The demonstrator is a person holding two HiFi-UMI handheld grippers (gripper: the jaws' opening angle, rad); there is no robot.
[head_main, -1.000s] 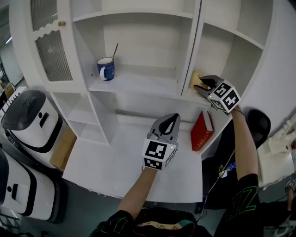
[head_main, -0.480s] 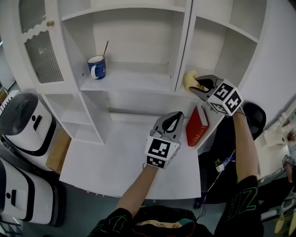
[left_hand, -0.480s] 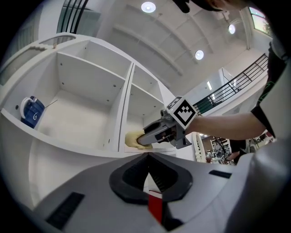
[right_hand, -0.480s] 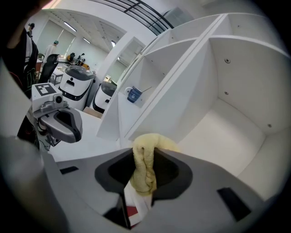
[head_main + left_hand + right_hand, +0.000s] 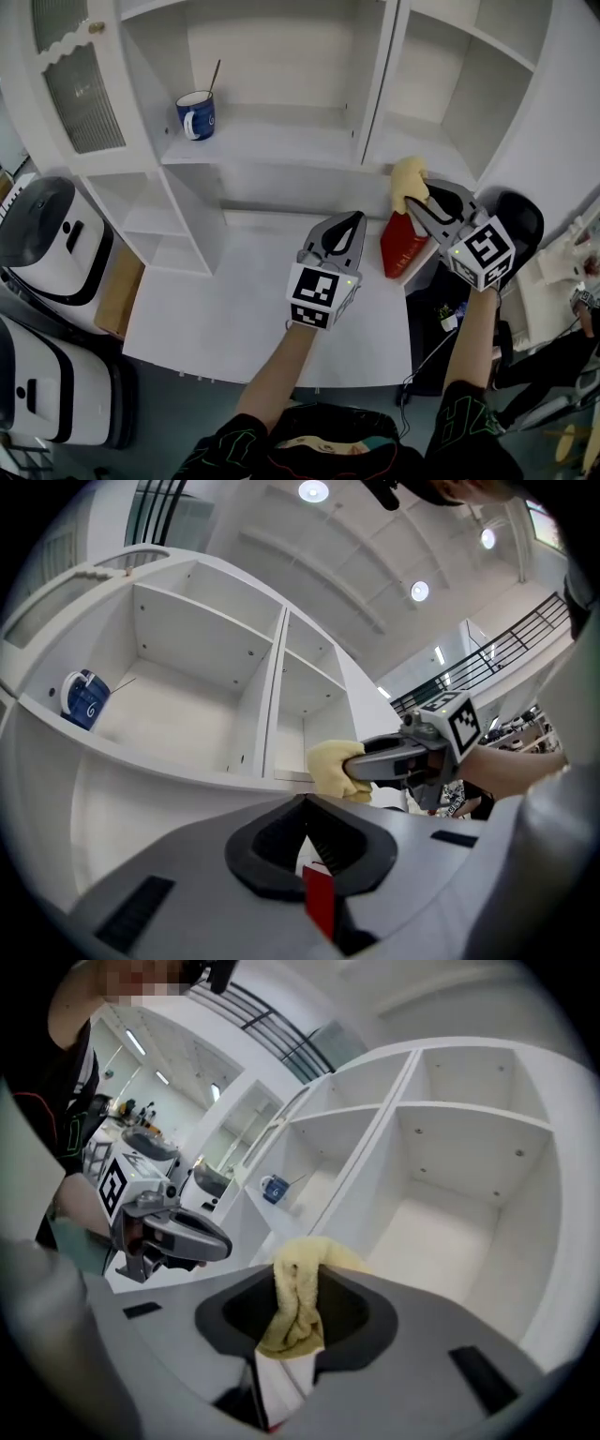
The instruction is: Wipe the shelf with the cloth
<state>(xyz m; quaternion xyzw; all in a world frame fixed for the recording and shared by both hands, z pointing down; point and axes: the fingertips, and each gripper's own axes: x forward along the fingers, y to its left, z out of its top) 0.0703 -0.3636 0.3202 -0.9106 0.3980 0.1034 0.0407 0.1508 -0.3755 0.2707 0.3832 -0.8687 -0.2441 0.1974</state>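
left tongs point(image 5: 351, 221), right tongs point(image 5: 418, 197): grey | marker cubes point(image 5: 317, 305): black-white | top point(image 5: 464, 417): black

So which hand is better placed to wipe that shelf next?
Probably the right: the right gripper is shut on the yellow cloth, close to the right-hand shelf at its front edge. The left gripper is shut on nothing, over the white desk.

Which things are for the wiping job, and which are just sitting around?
For the job:
yellow cloth, pinched in the right claw
white shelf

Just sitting around:
blue mug
red book
left claw, shut and empty
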